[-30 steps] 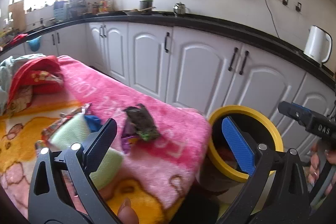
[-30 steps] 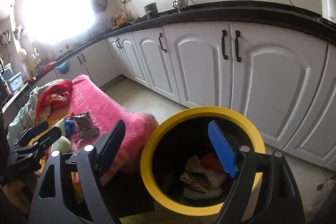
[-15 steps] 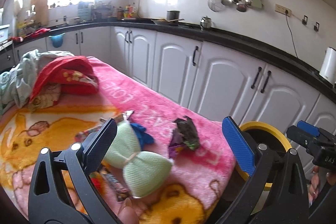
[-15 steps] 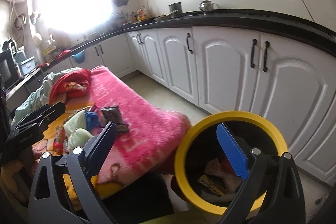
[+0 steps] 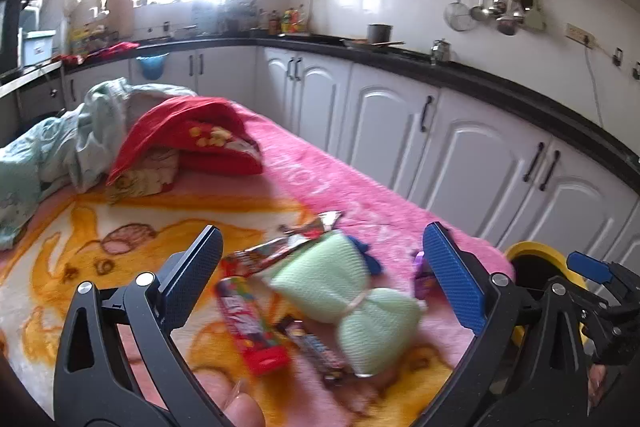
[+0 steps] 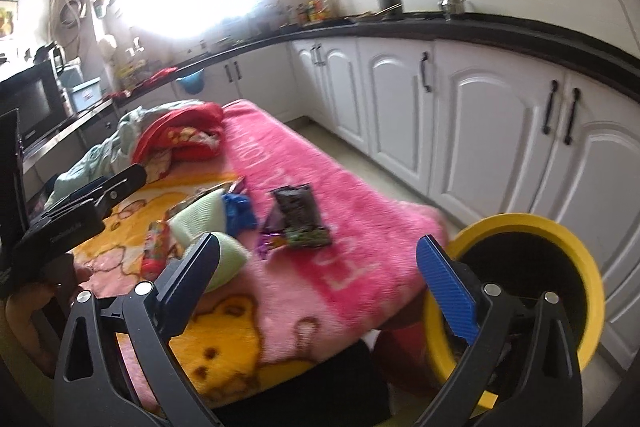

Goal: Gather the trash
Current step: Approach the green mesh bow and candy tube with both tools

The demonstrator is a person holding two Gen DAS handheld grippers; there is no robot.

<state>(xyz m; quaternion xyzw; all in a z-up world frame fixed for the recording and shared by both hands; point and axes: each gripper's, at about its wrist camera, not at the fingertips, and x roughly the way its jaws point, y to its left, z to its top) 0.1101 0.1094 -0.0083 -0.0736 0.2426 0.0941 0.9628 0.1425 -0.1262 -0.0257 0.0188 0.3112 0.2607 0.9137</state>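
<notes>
Several snack wrappers lie on a pink and yellow blanket (image 5: 132,211): a red packet (image 5: 252,327), a dark bar wrapper (image 5: 316,351), a silver-red wrapper (image 5: 280,247). A dark green wrapper (image 6: 300,215) and a purple one (image 6: 269,241) lie nearer the blanket's right edge. The yellow-rimmed trash bin (image 6: 532,279) stands on the floor to the right of the blanket. My left gripper (image 5: 324,275) is open and empty above the wrappers. My right gripper (image 6: 316,279) is open and empty between blanket and bin.
A light green cloth bundle (image 5: 344,295) and a blue cloth (image 6: 238,213) lie among the wrappers. Red and pale green clothes (image 5: 188,143) are piled at the blanket's far end. White cabinets (image 5: 460,155) under a black counter run along the right.
Both grippers have swung left, away from the bin and towards the blanket. The wrappers now sit between the left fingers. Both stay open.
</notes>
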